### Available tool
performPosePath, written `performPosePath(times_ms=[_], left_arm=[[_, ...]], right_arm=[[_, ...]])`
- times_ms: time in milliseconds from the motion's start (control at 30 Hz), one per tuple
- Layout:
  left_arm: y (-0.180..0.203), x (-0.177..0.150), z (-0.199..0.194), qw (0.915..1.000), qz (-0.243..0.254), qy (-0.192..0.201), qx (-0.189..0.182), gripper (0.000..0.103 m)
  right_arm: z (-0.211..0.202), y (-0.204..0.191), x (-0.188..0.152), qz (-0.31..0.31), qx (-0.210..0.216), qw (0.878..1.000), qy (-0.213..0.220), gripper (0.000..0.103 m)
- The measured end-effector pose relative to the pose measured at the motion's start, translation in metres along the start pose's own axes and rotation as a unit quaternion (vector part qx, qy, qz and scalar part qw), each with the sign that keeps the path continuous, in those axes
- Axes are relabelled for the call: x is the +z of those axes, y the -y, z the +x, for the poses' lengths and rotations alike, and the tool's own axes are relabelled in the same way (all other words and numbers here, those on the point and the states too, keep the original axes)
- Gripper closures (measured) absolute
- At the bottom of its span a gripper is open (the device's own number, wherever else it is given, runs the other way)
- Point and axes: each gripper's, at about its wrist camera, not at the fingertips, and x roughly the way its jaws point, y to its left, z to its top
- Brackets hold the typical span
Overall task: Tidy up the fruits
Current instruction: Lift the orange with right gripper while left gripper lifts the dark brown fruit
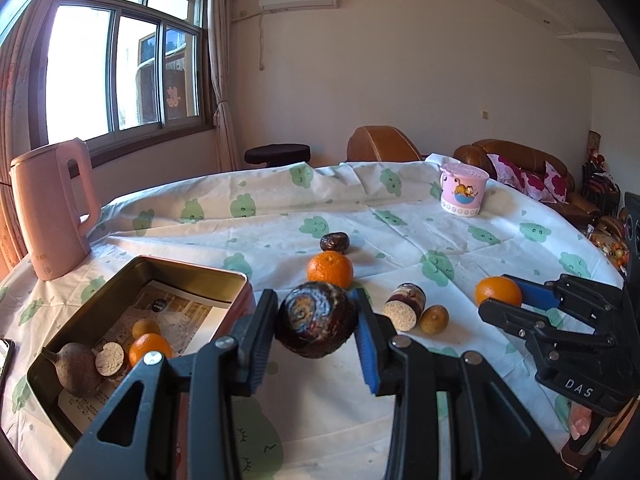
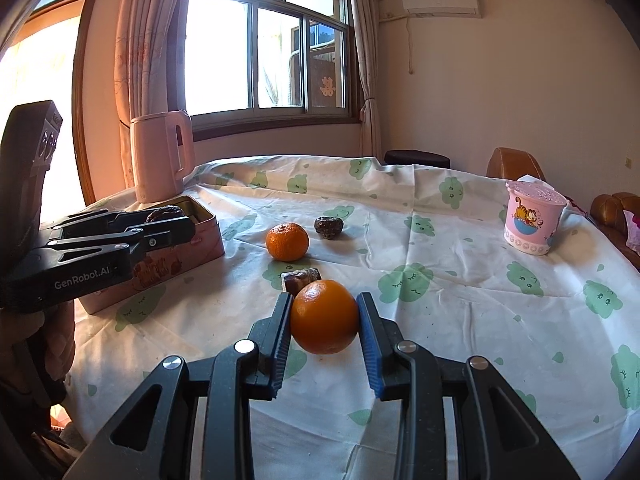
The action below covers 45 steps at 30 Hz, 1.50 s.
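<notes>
My left gripper (image 1: 316, 322) is shut on a dark brown round fruit (image 1: 316, 320) and holds it above the cloth, right of the open tin box (image 1: 192, 276). The box holds an orange (image 1: 149, 350), a small yellow fruit (image 1: 145, 327), a brown bulb (image 1: 78, 368) and a cut piece (image 1: 109, 359). My right gripper (image 2: 324, 320) is shut on an orange (image 2: 324, 317), which rests on the table. Another orange (image 2: 287, 241), a dark fruit (image 2: 329, 227) and a cut cane piece (image 2: 301, 279) lie beyond it. A small yellow fruit (image 1: 435, 319) lies by the cane piece in the left wrist view (image 1: 405, 306).
A pink kettle (image 1: 50, 216) stands behind the box at the table's left edge. A pink cartoon mug (image 2: 532, 220) stands at the far right. A brown sofa (image 1: 516, 160) and a dark stool (image 1: 278, 154) lie past the table. A phone edge (image 1: 5, 360) shows at far left.
</notes>
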Motion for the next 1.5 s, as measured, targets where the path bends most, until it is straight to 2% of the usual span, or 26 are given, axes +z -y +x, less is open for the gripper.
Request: performPosePath(times_ms=[567, 1500], left_arm=[[0.004, -0.003, -0.014, 0.9995, -0.002, 0.03, 0.004, 0.064], [0.011, -0.005, -0.033, 0.997, 0.0, 0.076, 0.015, 0.064]], right_arm=[[-0.012, -0.003, -0.002, -0.011, -0.005, 0.999, 0.042, 0.069], [-0.026, -0.006, -0.006, -0.021, -0.009, 0.996, 0.087, 0.069]])
